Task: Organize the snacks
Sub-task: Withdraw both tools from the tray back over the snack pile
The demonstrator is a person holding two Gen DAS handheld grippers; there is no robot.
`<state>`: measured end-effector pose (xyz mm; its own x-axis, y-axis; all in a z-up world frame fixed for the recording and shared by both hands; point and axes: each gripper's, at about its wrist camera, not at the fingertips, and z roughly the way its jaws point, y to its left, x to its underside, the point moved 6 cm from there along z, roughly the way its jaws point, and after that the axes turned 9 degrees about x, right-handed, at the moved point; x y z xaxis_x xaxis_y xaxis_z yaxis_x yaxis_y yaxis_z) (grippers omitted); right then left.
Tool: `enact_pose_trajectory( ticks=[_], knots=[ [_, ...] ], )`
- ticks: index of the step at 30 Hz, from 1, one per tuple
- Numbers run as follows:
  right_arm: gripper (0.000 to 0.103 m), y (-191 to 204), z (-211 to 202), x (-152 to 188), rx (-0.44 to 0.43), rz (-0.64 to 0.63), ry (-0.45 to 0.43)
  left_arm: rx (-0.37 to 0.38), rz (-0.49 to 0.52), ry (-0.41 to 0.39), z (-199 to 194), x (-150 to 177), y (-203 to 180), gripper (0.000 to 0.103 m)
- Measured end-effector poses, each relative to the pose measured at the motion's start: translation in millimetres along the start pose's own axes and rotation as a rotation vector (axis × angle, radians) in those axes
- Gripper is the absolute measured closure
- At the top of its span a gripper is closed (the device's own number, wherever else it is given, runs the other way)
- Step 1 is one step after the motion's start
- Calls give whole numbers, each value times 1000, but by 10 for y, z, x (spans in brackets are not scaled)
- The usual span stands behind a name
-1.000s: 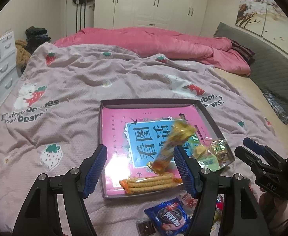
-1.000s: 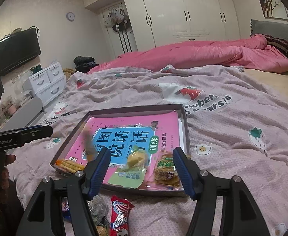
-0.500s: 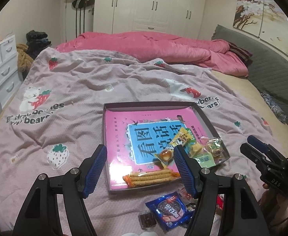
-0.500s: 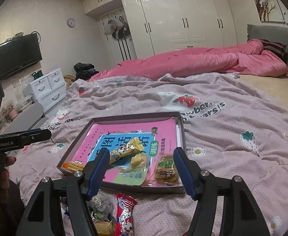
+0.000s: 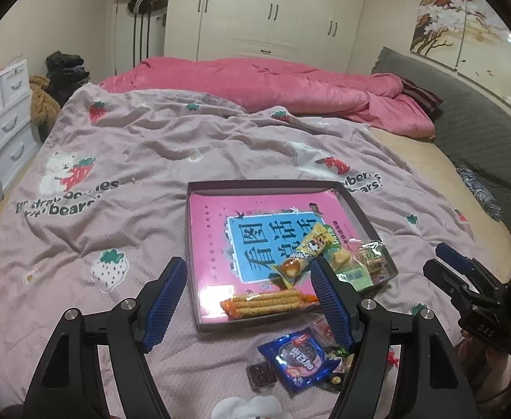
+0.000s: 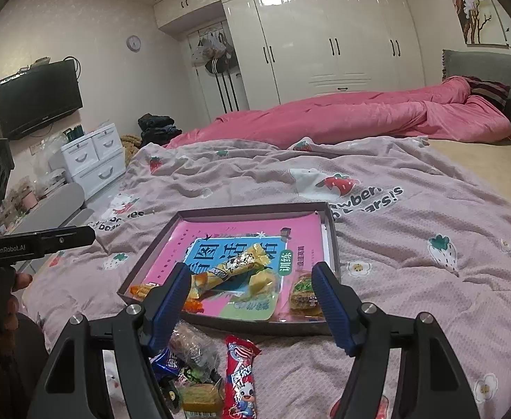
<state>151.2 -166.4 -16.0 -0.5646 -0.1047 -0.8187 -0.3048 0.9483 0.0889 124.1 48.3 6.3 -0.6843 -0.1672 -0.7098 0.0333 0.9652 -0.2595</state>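
Note:
A shallow dark box (image 5: 192, 188) lined with a pink book lies on the bedspread; it also shows in the right wrist view (image 6: 248, 207). In it lie a yellow snack bar (image 5: 304, 251), a pack of biscuit sticks (image 5: 267, 302) and small wrapped sweets (image 5: 370, 262). Loose snacks lie on the near side of the box: a blue Oreo pack (image 5: 299, 359), a red packet (image 6: 239, 377) and others. My left gripper (image 5: 248, 302) is open and empty above the box's near edge. My right gripper (image 6: 252, 305) is open and empty over the loose pile.
The bed has a pink strawberry-print cover (image 5: 122, 160) and a bunched pink duvet (image 5: 272, 83) at the back. White drawers (image 6: 94, 157) stand left of the bed. A grey headboard (image 5: 479, 129) is on the right.
The yellow snack bar dropped from mid-air into the box and now lies flat on the pink book. Both grippers drew back and up a little, still open.

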Motion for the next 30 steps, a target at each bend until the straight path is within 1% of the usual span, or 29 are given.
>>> enact_pose_trajectory(
  ticks=[9,14,20,27,30],
  knots=[
    [32,-23,-81,50,1,14,10,21,2,28,-28,100,-42,28],
    [32,-12,-78,110,0,11,37,29,10,55,-18,209,-84,28],
    [32,21,-2,270,-2,3,114,52,7,122,78,425,-110,28],
    [32,59,155,471,-4,-12,214,23,27,178,204,603,-83,28],
    [32,76,184,521,-5,-20,234,7,25,211,265,701,-34,28]
  ],
)
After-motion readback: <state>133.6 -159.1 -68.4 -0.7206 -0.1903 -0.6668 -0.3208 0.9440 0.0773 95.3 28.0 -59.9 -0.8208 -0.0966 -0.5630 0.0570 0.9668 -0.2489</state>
